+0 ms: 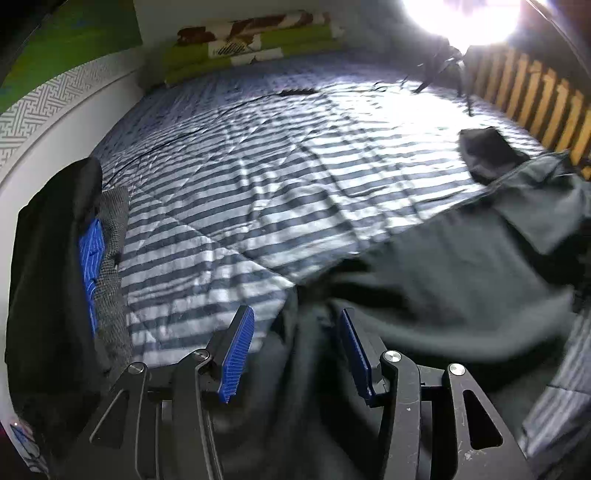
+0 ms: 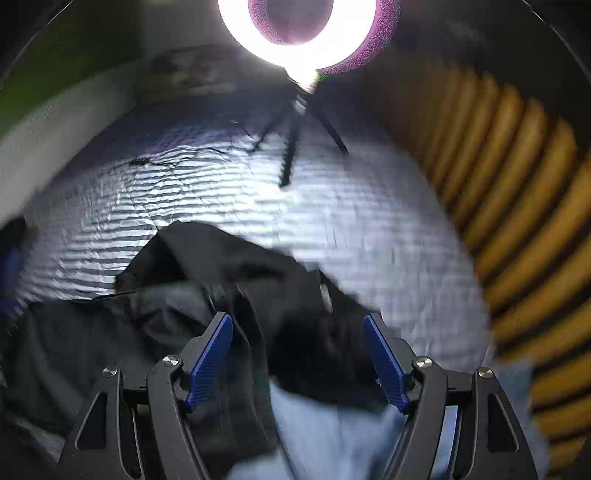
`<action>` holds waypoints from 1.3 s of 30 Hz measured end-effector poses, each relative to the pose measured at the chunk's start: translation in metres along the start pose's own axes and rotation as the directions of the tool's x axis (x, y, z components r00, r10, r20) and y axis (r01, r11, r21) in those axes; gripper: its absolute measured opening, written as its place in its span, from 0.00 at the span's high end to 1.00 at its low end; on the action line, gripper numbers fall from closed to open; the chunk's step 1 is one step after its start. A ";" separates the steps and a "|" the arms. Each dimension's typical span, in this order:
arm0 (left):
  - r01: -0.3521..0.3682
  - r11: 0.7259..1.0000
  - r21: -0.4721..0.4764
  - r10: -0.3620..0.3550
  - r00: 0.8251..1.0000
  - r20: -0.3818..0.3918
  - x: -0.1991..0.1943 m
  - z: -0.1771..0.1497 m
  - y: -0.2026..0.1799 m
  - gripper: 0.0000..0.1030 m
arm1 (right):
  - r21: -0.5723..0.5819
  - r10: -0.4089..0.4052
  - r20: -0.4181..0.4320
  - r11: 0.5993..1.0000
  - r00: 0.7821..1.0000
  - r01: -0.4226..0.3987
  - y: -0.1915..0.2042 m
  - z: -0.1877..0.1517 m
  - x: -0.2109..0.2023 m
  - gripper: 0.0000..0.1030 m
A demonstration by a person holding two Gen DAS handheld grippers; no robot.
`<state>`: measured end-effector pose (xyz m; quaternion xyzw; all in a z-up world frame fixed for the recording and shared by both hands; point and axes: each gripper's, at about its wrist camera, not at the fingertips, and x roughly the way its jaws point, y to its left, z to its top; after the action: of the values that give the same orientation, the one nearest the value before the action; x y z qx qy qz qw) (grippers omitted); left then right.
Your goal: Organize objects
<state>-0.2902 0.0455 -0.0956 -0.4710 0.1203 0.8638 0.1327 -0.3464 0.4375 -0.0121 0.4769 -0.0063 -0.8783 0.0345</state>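
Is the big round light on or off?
On. The ring light glows bright white and shines on the striped blanket below it.

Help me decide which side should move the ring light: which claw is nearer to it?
Right, as a judgement. The right claw faces the ring light head-on, its tripod just beyond the dark garment. From the left claw, the light sits far across the bed.

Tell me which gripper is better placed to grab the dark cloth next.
Probably the left gripper: its open fingers already stand on either side of a fold of the dark cloth. The right view is too blurred to judge.
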 end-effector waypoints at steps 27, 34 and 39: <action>0.343 0.872 0.349 -0.285 0.936 -0.206 -0.031 -0.081 -0.185 0.81 | -0.018 -0.020 0.022 1.000 1.000 0.021 -0.026 -0.035 -0.034 1.00; 0.308 0.927 0.215 -0.301 0.951 -0.064 -0.096 -0.093 -0.153 0.42 | -0.021 0.002 0.027 1.000 1.000 -0.002 -0.025 -0.063 -0.062 0.96; 0.228 0.974 -0.004 -0.228 0.972 0.053 -0.159 -0.122 -0.062 0.36 | -0.070 0.062 0.049 0.996 0.997 -0.059 -0.001 -0.108 -0.106 0.85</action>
<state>-0.0913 0.0445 -0.0308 -0.4598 0.0576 0.8553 0.2317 -0.1982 0.4484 0.0173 0.4525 0.0086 -0.8884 0.0774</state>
